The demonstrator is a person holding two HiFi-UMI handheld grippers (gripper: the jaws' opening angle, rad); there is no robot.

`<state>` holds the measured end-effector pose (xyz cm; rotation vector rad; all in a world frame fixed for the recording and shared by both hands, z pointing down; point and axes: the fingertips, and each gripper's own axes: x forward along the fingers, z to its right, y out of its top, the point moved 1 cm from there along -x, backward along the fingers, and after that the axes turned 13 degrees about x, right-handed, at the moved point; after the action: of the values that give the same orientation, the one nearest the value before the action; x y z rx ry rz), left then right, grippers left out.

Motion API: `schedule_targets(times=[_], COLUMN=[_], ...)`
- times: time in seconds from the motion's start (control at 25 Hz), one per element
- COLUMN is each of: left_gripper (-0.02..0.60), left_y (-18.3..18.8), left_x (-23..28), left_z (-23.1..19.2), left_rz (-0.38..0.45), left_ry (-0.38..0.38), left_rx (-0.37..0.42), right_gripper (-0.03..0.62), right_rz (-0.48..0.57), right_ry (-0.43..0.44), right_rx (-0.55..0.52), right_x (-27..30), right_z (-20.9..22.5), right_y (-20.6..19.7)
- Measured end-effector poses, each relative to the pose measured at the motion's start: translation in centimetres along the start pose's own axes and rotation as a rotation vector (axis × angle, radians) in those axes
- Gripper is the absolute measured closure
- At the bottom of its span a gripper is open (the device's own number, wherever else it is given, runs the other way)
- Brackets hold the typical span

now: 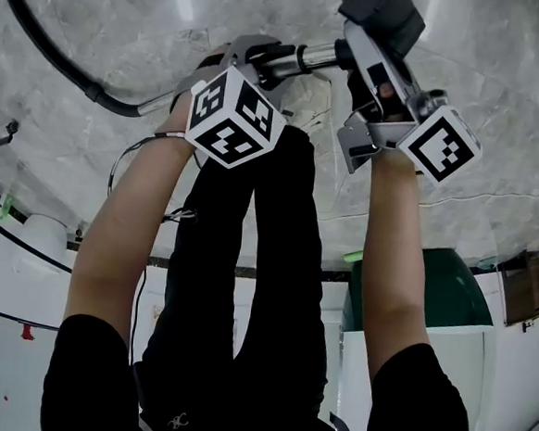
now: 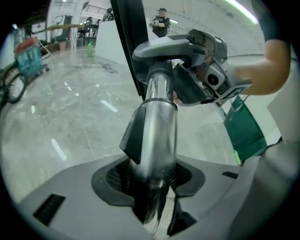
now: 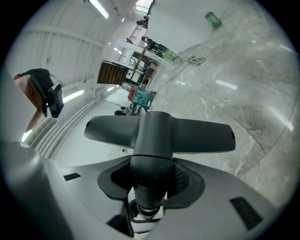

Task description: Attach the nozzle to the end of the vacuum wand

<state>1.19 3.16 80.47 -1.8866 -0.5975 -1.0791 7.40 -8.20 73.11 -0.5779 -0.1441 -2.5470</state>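
Note:
My left gripper [image 1: 263, 63] has the chrome vacuum wand [image 1: 305, 57] between its jaws. The wand [image 2: 159, 136] runs up out of my left gripper [image 2: 152, 187]; its right pad seems to stand a little off the tube, so I read the jaws as open. My right gripper [image 1: 362, 45] is shut on the neck of the dark T-shaped nozzle [image 1: 383, 14]. The nozzle [image 3: 159, 133] rises from my right gripper [image 3: 150, 183], head pointing away. The wand's far end meets the nozzle [image 2: 171, 47]; whether it is fully seated I cannot tell.
A black hose [image 1: 41, 43] curves across the marble floor [image 1: 127, 22] at the upper left. A green bin [image 1: 449, 289] stands at the right, by white partitions. The person's black-clad legs [image 1: 246, 282] fill the middle. A person [image 2: 161, 21] stands far off.

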Motion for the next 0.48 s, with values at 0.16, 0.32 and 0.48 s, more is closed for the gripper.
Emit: schedule_targets(times=[0.16,0.32,0.48], left_gripper=[0.396,0.383,0.382], left_y=[-2.6,-4.5,-5.3], left_x=[0.0,0.0,0.4], left_z=[0.2,0.3,-0.4], left_rz=[-0.074,-0.13,-0.154], left_ry=[0.129,0.127,0.124], left_rx=[-0.031,-0.094,-0.111], right_gripper=[0.421,0.421,0.421], right_rz=[-0.02,-0.027,-0.032], right_ry=[-0.134,-0.228,-0.272], right_rx=[0.097,0.179,0.207], right_x=[0.9,1.9,3.2], right_z=[3.6,6.1,7.2], right_y=[-1.1,-2.1,-2.2])
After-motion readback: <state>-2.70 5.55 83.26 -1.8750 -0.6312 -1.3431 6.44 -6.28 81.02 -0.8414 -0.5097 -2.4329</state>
